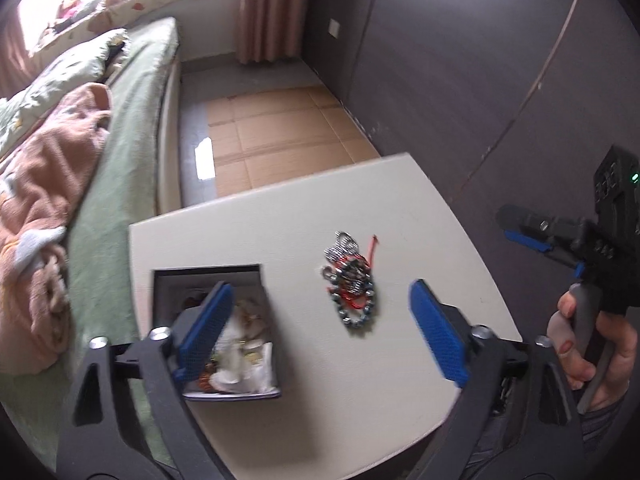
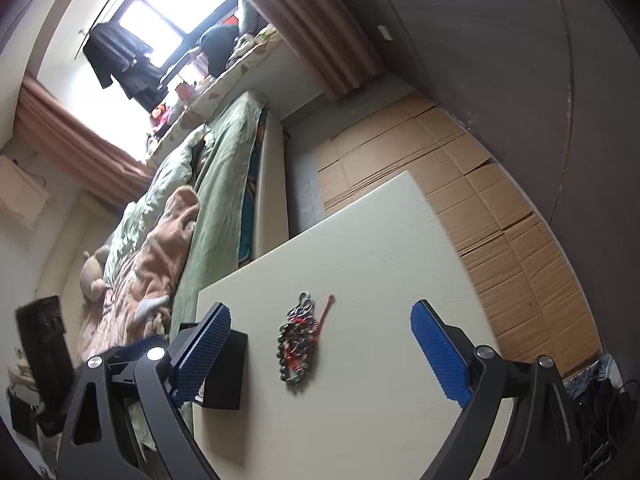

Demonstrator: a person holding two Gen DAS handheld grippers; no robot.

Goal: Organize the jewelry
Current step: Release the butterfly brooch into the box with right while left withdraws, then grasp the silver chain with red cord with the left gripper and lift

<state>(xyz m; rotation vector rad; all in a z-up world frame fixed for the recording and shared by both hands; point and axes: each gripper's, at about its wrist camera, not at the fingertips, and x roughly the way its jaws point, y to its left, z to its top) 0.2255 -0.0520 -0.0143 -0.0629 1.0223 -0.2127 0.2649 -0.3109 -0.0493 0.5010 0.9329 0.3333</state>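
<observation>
Daylight pours in from the window (image 2: pixel 168 20), blown out to white in both views. The pale worktop (image 1: pixel 360 360) is evenly lit, with soft shadows. Fisheye bending curves the room edges, corners go dark, and the jewelry pile (image 1: pixel 350 280) looks slightly motion-blurred.

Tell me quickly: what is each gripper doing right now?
Left gripper: open, holding nothing, jaws wide over the jewelry pile.
Right gripper: open, holding nothing.
</observation>
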